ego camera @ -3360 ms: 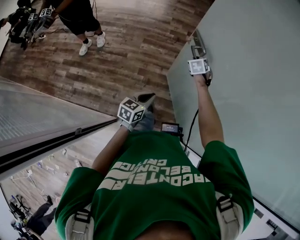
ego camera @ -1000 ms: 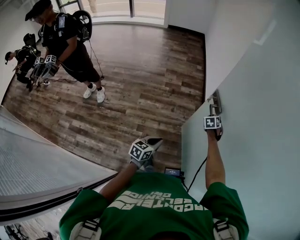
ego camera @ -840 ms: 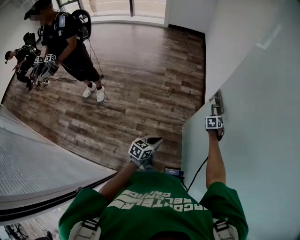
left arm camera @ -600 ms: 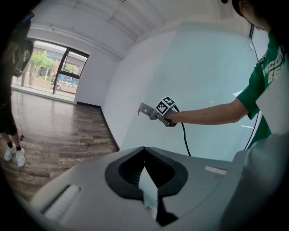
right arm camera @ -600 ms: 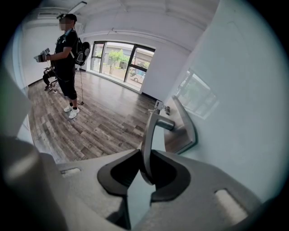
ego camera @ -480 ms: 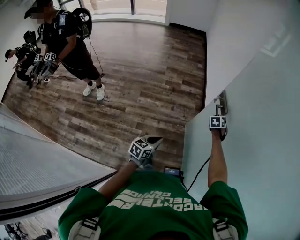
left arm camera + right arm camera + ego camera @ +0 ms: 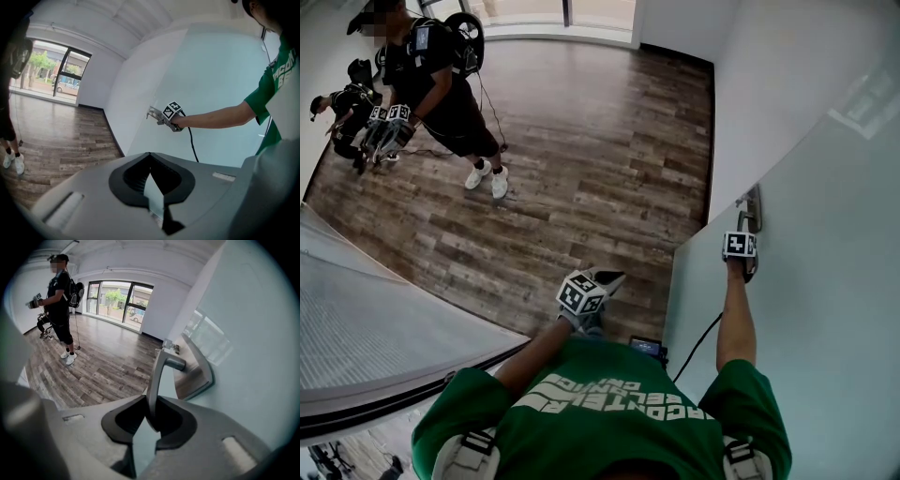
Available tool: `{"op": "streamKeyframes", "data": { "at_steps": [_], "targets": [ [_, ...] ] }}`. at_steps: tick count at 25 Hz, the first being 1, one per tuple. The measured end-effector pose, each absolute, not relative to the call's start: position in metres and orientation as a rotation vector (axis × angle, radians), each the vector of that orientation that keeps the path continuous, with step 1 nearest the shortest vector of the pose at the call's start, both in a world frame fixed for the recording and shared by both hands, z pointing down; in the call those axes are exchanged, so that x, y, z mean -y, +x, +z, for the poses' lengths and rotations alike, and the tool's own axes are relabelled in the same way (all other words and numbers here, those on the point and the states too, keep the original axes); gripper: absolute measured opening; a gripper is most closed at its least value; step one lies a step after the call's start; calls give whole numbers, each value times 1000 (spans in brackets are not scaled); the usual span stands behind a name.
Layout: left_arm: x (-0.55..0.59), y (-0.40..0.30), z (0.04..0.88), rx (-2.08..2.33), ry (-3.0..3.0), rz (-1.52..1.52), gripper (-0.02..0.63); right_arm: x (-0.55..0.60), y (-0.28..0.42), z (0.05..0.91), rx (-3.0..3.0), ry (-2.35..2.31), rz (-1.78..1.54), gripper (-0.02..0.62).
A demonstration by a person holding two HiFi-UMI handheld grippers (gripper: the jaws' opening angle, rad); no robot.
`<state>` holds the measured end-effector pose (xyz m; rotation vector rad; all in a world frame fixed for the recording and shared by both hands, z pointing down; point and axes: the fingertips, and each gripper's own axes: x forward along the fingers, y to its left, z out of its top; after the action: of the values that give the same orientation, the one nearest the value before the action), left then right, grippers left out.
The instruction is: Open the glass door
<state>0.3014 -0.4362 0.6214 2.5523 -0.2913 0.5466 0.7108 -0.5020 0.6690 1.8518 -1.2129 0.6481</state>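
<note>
1. Shirt (image 7: 609,403) first: green with white lettering, it fills the bottom of the head view, and both arms reach forward out of it.
2. Next comes the left tool (image 7: 609,278), held up just ahead of the chest over the floor (image 7: 581,159) and well apart from the door. In its own view the jaws are pressed together with nothing between them.
3. Over to the right arm, stretched out straight with a black cable (image 7: 694,342) trailing down beside the forearm.
4. The right tool (image 7: 751,223) is at the door handle (image 7: 754,199). The right gripper view shows the jaws clamped on the metal lever, which rises out of the jaws and bends over into the back plate on the glass.
5. The glass door (image 7: 806,300) is pale, greenish and frosted. It takes up the whole right side of the head view, with the handle close to its left edge and the white wall (image 7: 769,75) just beyond.
6. Further out there is open wood-plank floor in brown and grey.
7. On the far left a second person (image 7: 441,84) stands in black clothes and white shoes (image 7: 487,178), holding marker-cube tools.
8. At the back of the room, tall windows (image 7: 117,298) show trees outside.
</note>
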Motion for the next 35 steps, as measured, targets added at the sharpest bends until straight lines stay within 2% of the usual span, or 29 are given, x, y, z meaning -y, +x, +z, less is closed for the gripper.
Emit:
{"op": "streamKeyframes", "data": {
  "at_steps": [11, 30, 35],
  "targets": [
    [439, 334, 618, 204, 2580, 567, 15, 497, 734, 669, 1189, 1871, 678, 49],
    [465, 312, 622, 264, 2574, 525, 15, 481, 768, 663, 1077, 1899, 731, 55],
    [470, 305, 619, 273, 2565, 502, 15, 491, 759, 649, 1135, 1870, 577, 81]
  ]
}}
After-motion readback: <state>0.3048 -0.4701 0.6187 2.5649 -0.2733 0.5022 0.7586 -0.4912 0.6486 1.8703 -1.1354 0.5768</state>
